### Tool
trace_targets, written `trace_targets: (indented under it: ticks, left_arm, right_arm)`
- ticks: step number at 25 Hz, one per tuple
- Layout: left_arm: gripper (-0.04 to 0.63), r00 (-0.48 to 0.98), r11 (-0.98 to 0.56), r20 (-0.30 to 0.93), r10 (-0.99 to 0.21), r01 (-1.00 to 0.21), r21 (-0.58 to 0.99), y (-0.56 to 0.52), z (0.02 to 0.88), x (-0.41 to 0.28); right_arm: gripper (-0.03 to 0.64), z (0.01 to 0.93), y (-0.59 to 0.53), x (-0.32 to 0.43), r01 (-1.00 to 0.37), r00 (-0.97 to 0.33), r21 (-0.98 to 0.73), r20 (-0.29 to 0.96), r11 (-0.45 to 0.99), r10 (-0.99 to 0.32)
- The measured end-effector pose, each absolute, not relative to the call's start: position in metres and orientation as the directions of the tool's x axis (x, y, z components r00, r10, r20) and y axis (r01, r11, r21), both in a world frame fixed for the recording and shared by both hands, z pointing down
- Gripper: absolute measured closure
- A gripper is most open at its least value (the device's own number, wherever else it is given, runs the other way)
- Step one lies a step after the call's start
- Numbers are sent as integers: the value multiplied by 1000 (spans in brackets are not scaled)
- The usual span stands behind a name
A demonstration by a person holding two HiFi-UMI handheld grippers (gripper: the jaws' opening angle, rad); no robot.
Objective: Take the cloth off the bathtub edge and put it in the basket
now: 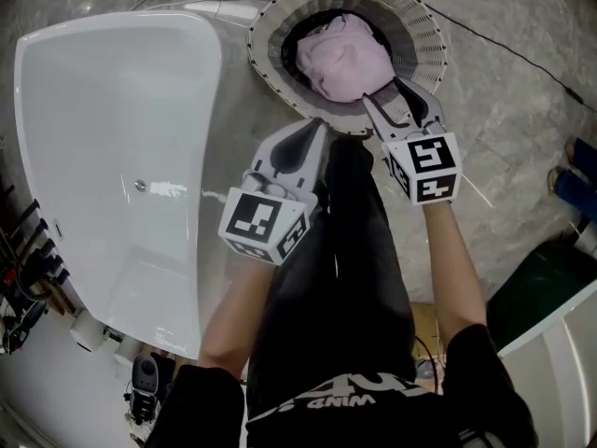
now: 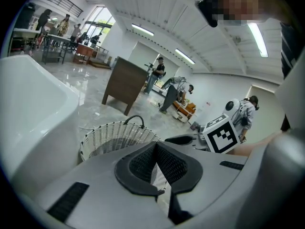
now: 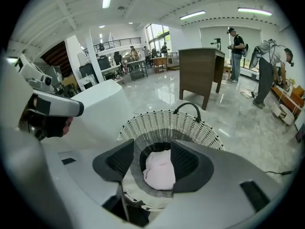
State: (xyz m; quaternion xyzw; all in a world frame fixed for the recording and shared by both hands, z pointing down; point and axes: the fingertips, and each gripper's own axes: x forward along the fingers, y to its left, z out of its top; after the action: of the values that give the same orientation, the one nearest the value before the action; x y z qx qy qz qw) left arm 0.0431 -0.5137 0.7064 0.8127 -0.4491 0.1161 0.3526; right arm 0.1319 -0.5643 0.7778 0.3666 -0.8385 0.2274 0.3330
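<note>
1. Pink cloth (image 1: 340,59) lies bunched on the floor of the basket (image 1: 424,26), inside the rim. The rim of the bathtub (image 1: 112,110) shows nothing draped on it in the head view.
2. Right gripper (image 1: 382,91) hangs over the near side of the basket, jaws spread wide. In its own view the cloth (image 3: 159,171) sits in the gap but lower down, with neither pad pressing on it. Nothing held.
3. Key relation: the cloth is straight ahead of and below the right claw, on its jaw line. It is a rounded heap with no clear long axis.
4. Left gripper (image 1: 322,124) is back by the person's leg, between tub and basket, tips together on nothing. It is the farther one from the cloth.
5. Judgement: placement looks done. The right claw only needs to draw back toward the person, clear of the wicker rim.
</note>
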Motion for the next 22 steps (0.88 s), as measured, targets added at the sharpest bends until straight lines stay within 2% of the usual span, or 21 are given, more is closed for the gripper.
trace_targets:
  ticks: [9, 17, 22]
  left_arm:
    - [581, 592, -394, 493, -637, -801, 451, -510, 655, 40]
    - [581, 609, -446, 450, -653, -790, 422, -503, 538, 43]
    - [581, 629, -476, 423, -652, -774, 417, -487, 462, 47]
  right_arm:
    - [408, 714, -550, 128, -772, -553, -199, 678, 604, -484]
    - [566, 579, -521, 114, -737, -632, -234, 571, 635, -524]
    - [600, 496, -495, 118, -724, -663, -258, 518, 640, -541]
